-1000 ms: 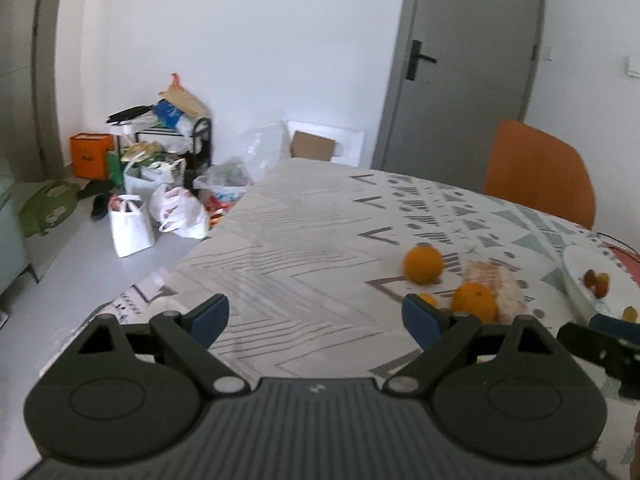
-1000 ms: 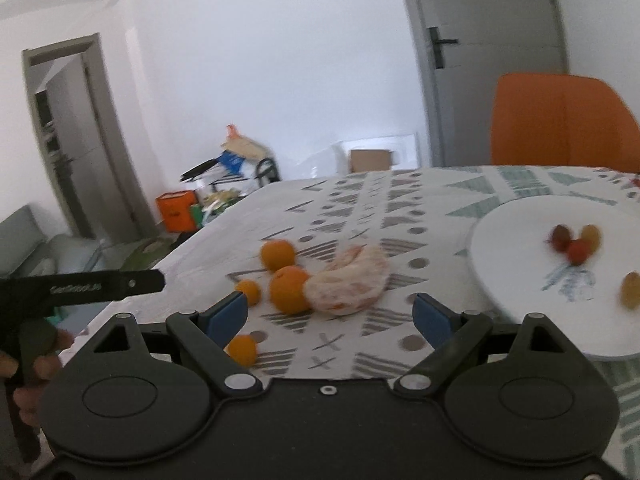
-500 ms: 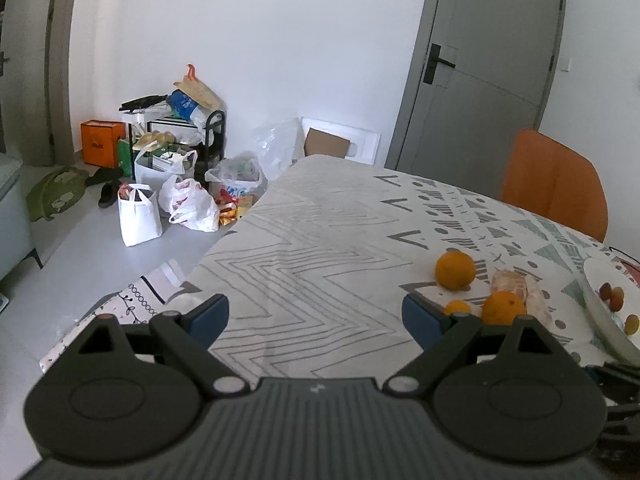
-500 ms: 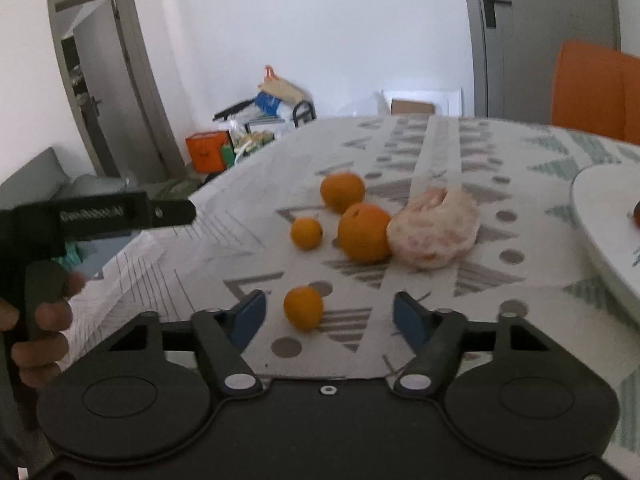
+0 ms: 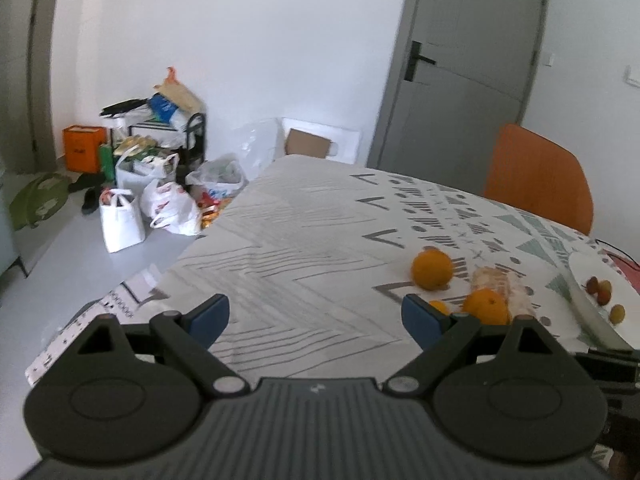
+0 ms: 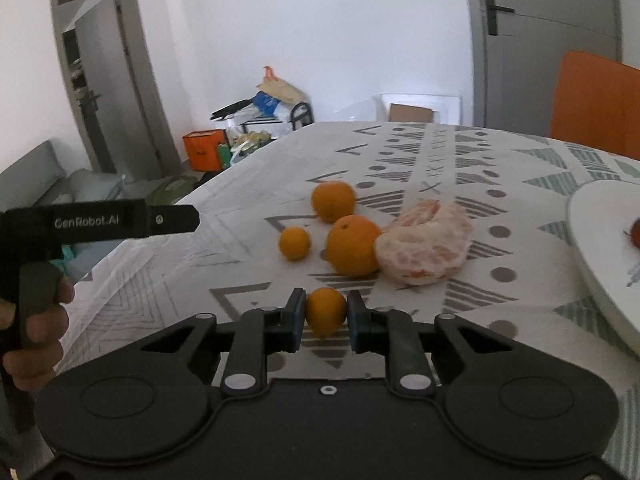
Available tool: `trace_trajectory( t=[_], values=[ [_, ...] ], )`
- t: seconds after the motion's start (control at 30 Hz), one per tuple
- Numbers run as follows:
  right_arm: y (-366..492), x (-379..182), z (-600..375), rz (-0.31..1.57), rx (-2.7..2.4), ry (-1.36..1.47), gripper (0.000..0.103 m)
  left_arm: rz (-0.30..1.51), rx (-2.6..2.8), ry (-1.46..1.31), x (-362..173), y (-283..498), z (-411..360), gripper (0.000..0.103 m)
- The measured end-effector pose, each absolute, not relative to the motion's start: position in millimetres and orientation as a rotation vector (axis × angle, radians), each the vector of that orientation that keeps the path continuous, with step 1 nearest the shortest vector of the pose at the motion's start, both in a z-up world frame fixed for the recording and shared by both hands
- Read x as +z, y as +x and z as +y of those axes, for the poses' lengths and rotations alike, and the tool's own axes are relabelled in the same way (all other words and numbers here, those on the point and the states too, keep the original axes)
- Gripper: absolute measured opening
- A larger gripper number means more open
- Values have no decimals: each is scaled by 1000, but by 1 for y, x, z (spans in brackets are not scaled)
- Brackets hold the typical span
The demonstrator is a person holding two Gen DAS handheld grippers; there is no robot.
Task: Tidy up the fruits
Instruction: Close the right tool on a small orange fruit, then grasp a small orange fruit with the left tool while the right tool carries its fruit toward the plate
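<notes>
The white plate point(image 6: 592, 240) runs off the right edge; its fruits look blurred.

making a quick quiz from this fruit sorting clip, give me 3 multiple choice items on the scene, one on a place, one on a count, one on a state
1. Where does the peeled citrus lie?
A. on the white plate
B. on the tablecloth against a large orange
C. on the orange chair

2. How many unpeeled oranges show in the right wrist view?
A. two
B. four
C. six

3. What is the right gripper doing?
A. standing wide open over bare cloth
B. shut on the peeled citrus
C. shut on a small orange

Answers:
1. B, it touches the large orange, apart from the white plate.
2. B, two large, two small.
3. C, its jaws have just been closing and the pads press the small orange.
</notes>
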State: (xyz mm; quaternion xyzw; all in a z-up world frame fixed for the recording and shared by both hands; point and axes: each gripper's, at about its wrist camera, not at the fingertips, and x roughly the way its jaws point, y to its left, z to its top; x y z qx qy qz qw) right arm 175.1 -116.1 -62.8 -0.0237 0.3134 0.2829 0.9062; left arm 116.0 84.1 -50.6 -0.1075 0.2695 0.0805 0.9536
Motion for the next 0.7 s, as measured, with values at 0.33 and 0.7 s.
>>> trace_trajectory(
  t=[0.33,0.7],
  values=[
    [181,-52,-148,622,484,-6,20,562,38,-195,-56,140,56,78],
    [179,-37,-187,570,376,25,20,635,-26,-173,-77,170,29,35]
  ],
)
